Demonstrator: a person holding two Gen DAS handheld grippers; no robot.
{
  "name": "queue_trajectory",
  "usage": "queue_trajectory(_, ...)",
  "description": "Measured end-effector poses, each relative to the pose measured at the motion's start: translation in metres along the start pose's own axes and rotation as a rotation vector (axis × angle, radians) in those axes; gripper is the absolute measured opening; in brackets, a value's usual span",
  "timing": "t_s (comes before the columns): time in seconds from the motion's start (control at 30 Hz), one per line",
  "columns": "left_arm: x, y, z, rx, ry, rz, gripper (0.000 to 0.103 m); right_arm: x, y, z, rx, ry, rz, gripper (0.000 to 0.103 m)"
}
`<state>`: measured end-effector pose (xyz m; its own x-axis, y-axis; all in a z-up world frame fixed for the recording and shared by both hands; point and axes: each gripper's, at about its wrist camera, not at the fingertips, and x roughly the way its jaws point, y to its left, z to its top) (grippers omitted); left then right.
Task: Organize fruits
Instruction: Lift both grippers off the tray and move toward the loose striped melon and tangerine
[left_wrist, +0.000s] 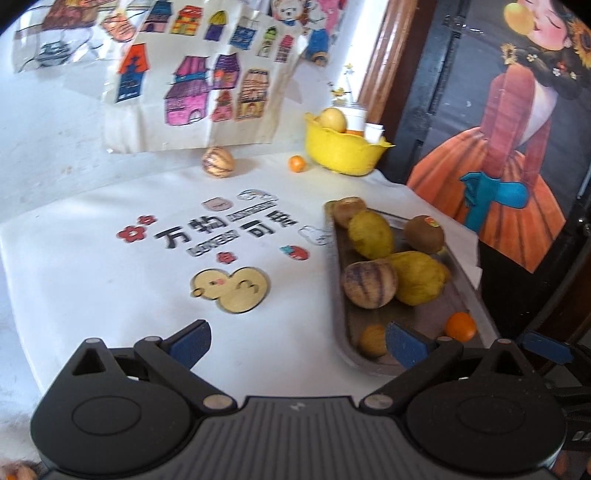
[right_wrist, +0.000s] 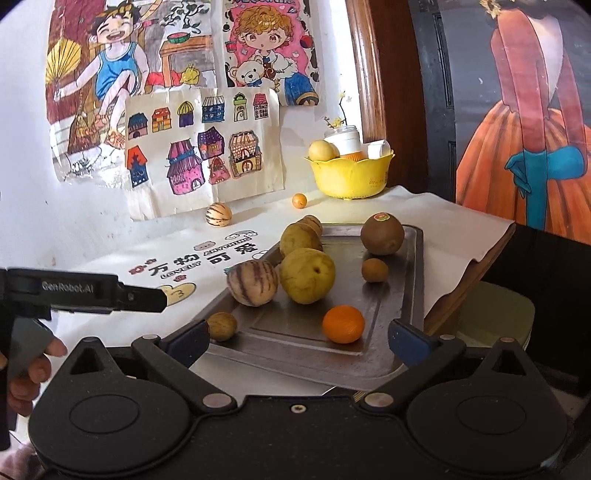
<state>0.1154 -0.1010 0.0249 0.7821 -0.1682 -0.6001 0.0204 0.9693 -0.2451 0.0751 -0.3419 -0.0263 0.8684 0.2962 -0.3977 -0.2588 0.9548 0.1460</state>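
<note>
My left gripper (left_wrist: 299, 341) has its jaws wide apart with nothing between them, over the white cloth just beside the tray (right_wrist: 415, 266). On the far left of the surface a striped melon (right_wrist: 218, 215) and a small orange (right_wrist: 299, 200) lie loose by the wall; being round, they may roll off if I nudge them. On the tray the fruits are crowded: a striped fruit (right_wrist: 252, 282) touches the yellow pear (right_wrist: 307, 275), so taking one may push the other. My right gripper (right_wrist: 299, 341), jaws also apart and empty, is near the orange (right_wrist: 342, 323). The tray seems to overhang the surface edge and could tip.
</note>
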Motion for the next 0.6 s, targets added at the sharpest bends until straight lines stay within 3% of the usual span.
queue_trajectory(0.37, -0.006, 0.038, 0.004, -0.007, 0.025, 0.094, 0.103, -0.003, 0.029, 0.009, -0.032, 0.062, 0.065, 0.102)
queue_trajectory(0.6, -0.007, 0.079, 0.020, 0.047, 0.032, 0.191, 0.103, 0.006, 0.049, 0.040, -0.092, 0.096, 0.143, 0.102)
